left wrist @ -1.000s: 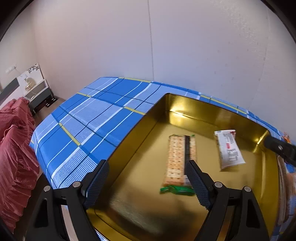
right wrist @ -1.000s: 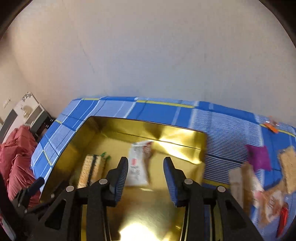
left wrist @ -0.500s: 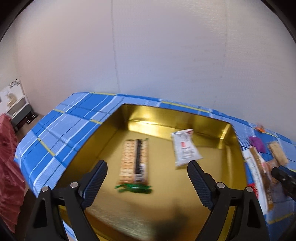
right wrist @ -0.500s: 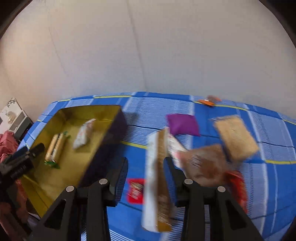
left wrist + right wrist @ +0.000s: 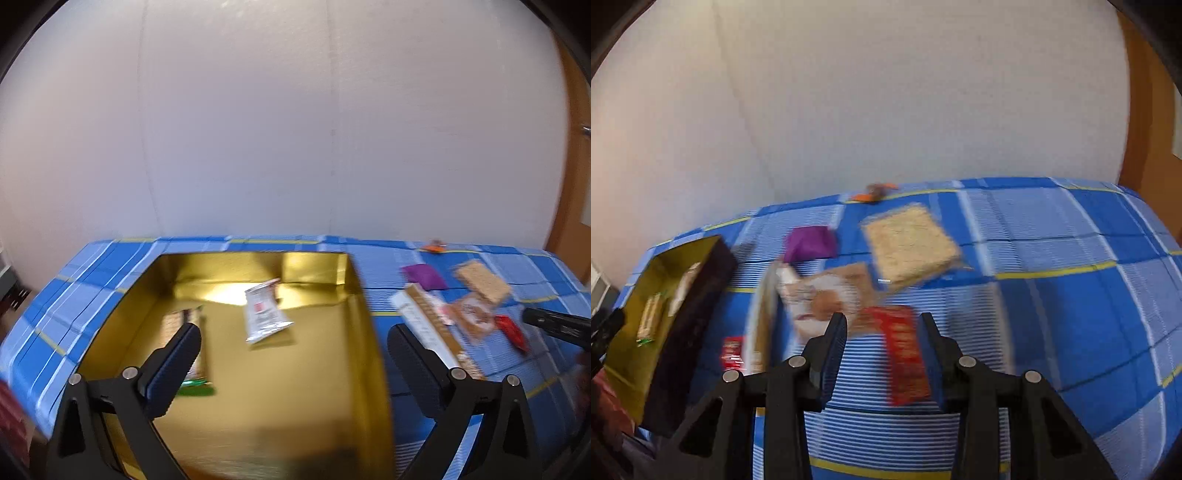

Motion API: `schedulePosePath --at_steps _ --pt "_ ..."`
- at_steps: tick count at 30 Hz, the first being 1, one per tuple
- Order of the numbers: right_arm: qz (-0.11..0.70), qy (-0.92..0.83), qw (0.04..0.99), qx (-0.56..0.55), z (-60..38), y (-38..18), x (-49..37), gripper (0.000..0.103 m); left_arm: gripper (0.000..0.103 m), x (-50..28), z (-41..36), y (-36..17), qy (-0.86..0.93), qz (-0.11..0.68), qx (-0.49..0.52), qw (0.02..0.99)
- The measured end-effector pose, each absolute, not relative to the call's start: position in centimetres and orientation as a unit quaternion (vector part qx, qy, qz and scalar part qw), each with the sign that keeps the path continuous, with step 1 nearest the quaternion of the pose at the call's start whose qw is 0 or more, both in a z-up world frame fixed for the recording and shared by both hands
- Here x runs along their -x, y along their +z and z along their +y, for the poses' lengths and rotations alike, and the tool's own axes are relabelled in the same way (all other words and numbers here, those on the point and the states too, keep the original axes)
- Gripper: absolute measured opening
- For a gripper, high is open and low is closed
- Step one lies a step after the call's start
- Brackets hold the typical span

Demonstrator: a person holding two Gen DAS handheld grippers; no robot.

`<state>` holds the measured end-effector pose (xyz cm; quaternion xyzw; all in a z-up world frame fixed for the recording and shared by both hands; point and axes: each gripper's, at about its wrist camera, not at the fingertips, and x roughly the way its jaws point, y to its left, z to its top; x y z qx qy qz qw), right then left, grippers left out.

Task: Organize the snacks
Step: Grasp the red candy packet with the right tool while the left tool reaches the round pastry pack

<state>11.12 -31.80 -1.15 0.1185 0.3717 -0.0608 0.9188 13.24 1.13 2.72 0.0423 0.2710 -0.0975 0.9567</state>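
Observation:
An open gold box (image 5: 354, 295) sits on the blue checked cloth, holding a white packet (image 5: 264, 314) and a cracker pack (image 5: 173, 325). My left gripper (image 5: 295, 354) hovers over the box, its jaws opening wide with nothing between them. Loose snacks lie right of the box: a long cracker pack (image 5: 764, 314), a purple pouch (image 5: 810, 242), a tan cracker slab (image 5: 910, 245), a brown cookie packet (image 5: 827, 299) and a red packet (image 5: 907, 354). My right gripper (image 5: 882, 339) hangs partly open above the red packet, not touching it.
A small red packet (image 5: 733, 352) lies near the box's dark outer wall (image 5: 690, 332). An orange item (image 5: 873, 192) rests at the cloth's far edge. A white wall runs behind the table, with a wooden door (image 5: 569, 184) at the right.
My right gripper has swung from above the gold box to the right, over the loose snacks. The left view has turned right and its jaws have spread wider.

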Motion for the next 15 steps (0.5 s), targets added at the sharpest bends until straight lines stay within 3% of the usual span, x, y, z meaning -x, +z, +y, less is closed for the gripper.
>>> schedulePosePath --at_steps 10,13,15 --pt "0.412 -0.024 0.906 -0.091 -31.7 -3.3 -11.9 0.04 0.102 -12.7 -3.4 3.2 -0.154 0.309 -0.024 0.938" --pt "0.423 -0.035 0.901 -0.085 -31.4 -3.8 -12.3 0.037 0.102 -12.2 -4.4 3.4 -0.165 0.315 -0.023 0.934" --pt "0.433 -0.038 0.896 -0.096 -31.7 -4.4 -12.6 0.028 0.102 -11.9 -5.0 3.4 -0.169 0.319 -0.027 0.932"
